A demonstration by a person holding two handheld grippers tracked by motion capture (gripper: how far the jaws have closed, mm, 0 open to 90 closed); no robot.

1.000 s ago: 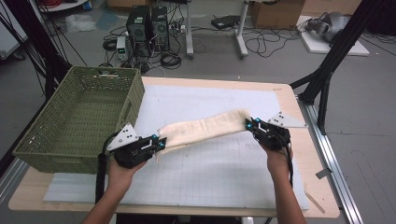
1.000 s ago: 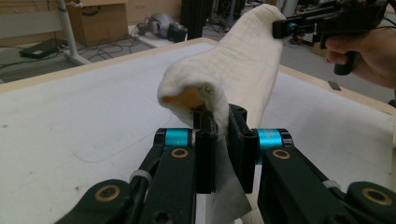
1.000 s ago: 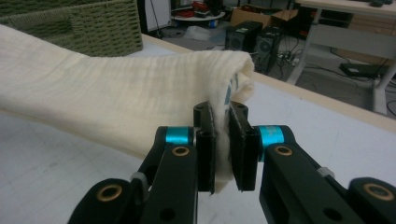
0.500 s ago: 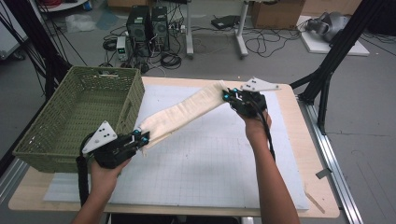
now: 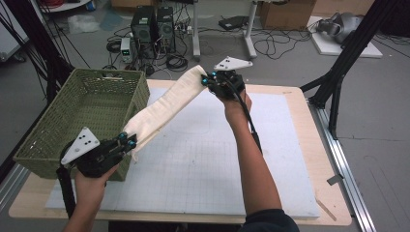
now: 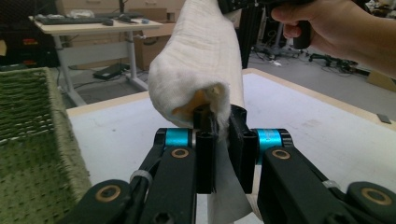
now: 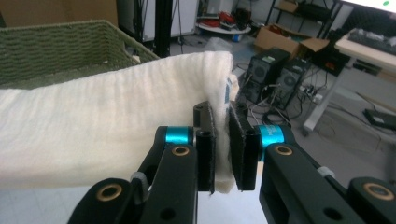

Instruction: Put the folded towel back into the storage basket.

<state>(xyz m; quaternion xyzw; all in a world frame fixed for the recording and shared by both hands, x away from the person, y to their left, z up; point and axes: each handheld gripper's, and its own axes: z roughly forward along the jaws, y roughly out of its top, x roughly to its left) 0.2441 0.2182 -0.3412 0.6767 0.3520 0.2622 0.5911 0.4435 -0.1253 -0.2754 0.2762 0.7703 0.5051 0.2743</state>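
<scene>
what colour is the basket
Green woven basket, clearest in the high view.

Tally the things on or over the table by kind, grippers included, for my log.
Folded cream cloth towel, held stretched between both grippers: 1
Green woven rectangular basket: 1
Black hand-held two-jaw grippers: 2, the left gripper and the right gripper
Total: 4
</scene>
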